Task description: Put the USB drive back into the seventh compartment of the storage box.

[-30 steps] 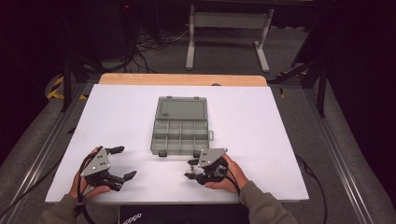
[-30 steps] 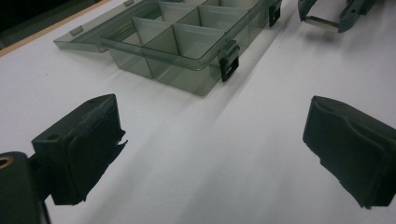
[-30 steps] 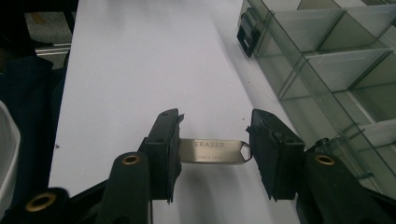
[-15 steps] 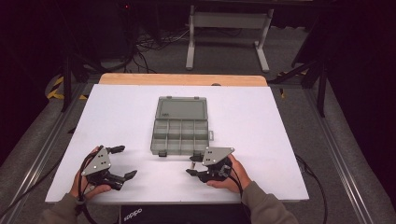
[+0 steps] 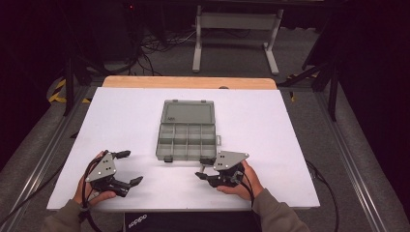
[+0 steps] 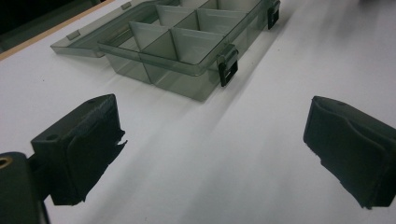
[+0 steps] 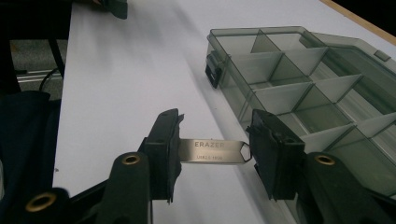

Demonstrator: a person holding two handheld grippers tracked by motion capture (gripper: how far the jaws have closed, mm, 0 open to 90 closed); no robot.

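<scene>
A smoky clear compartment box (image 5: pixel 161 141) lies open mid-table, its lid folded back away from me. My right gripper (image 5: pixel 200 168) rests just in front of the box's near right corner. It is shut on a flat metal stick (image 7: pixel 210 145) marked ERAZER, held crosswise between its pads beside the box (image 7: pixel 299 79). My left gripper (image 5: pixel 133 166) sits at the front left of the white table, open, with bare tabletop between its fingers (image 6: pixel 79 149). It faces the box (image 6: pixel 187 51) and its black latch. The compartments in view look empty.
The white tabletop (image 5: pixel 270 125) ends in a wooden strip at the far edge. Beyond it stand a metal stand (image 5: pixel 234 29) and loose cables on a dark floor. Rails run along both sides of the table.
My right gripper has edged slightly to the right with the metal stick still in it. The left gripper and the box have stayed put.
</scene>
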